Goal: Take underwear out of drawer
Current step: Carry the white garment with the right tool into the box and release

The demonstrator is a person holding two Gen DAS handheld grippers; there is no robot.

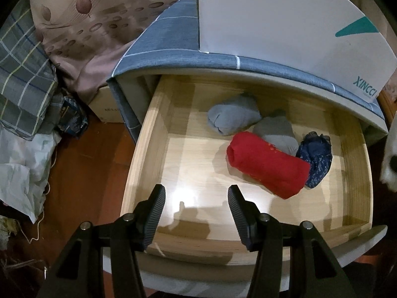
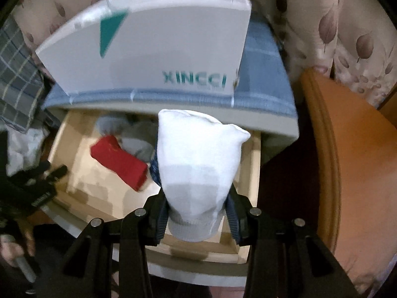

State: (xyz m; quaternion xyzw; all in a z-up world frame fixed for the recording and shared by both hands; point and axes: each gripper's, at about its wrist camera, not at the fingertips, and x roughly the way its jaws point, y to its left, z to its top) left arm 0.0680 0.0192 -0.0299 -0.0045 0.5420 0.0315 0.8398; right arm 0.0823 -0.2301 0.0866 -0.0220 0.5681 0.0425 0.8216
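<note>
The wooden drawer (image 1: 158, 134) is pulled out of a cabinet draped in blue cloth. On its floor lie a red roll (image 1: 268, 166), two grey bundles (image 1: 233, 118) (image 1: 275, 131) and a dark blue patterned piece (image 1: 316, 159). My left gripper (image 1: 196, 196) hovers open over the drawer's bare front part, nothing between its fingers. My right gripper (image 2: 196, 206) is shut on a white rolled garment with a grey end (image 2: 198, 164), held up above the drawer (image 2: 255, 173). The same white garment (image 1: 389, 159) shows at the right edge of the left wrist view. The red roll (image 2: 119, 161) lies below it.
A white XINCCI box (image 1: 285, 19) stands on the cabinet's top, over the drawer's back. Bedding and a plaid cloth (image 1: 22, 74) pile up to the left above a wooden floor (image 1: 82, 173). An orange wooden surface (image 2: 359, 149) lies to the right. A hand (image 2: 15, 253) holds the left gripper's handle.
</note>
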